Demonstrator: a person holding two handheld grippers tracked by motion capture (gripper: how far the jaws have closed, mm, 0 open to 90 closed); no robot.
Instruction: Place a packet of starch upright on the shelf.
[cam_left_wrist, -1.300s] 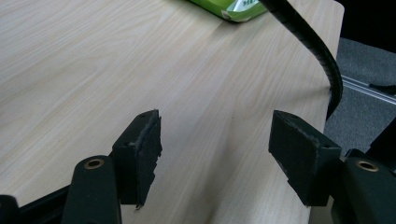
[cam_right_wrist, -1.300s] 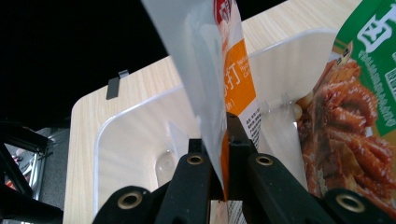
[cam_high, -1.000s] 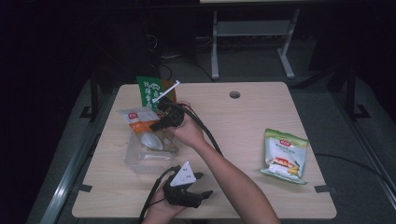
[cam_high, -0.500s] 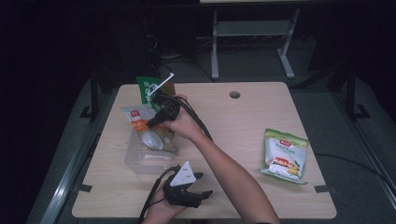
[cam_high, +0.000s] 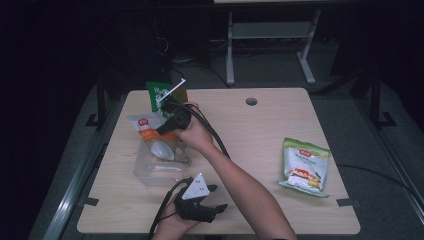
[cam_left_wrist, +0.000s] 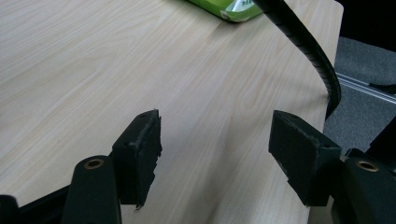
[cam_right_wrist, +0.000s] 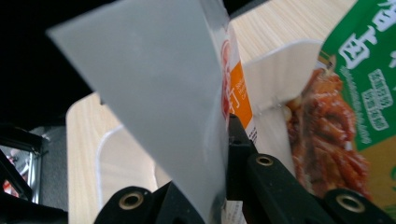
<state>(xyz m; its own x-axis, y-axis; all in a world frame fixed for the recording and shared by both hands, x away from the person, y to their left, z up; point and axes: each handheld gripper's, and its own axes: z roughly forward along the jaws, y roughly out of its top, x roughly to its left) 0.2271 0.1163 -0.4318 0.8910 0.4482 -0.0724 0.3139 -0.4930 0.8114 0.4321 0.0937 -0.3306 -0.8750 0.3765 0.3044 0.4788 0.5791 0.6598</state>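
**Right gripper clamps the white-and-orange packet over the clear tray**

The right gripper (cam_high: 167, 127) reaches across to the far left part of the table (cam_high: 260, 150), and its jaws are pressed together on the edge of a white-and-orange snack packet (cam_high: 145, 126). In the right gripper view the silvery back of that packet (cam_right_wrist: 173, 107) stands between the two black jaws, pinched tight. Within the last half second the jaws were closing further, with the packet between them.

Compared with a second ago, the right hand has barely shifted; the packet sat a little lower and flatter beside the tray then, and now it is held slightly raised at the tray's far left corner. The clear plastic tray (cam_high: 162, 167) has stayed where it was, with a white rounded thing (cam_high: 162, 149) still lying in it. The green packet (cam_high: 161, 95) with red strips printed on it still stands just behind the gripper, touching or nearly touching it; which, I cannot tell.

The left gripper (cam_high: 212, 200) lies at the near edge of the table in the person's left hand, unmoved. Its jaws stand wide apart with nothing between them, only bare wood under them (cam_left_wrist: 215, 140).

The green-and-yellow bag (cam_high: 304, 166) rests well apart on the right, unchanged.
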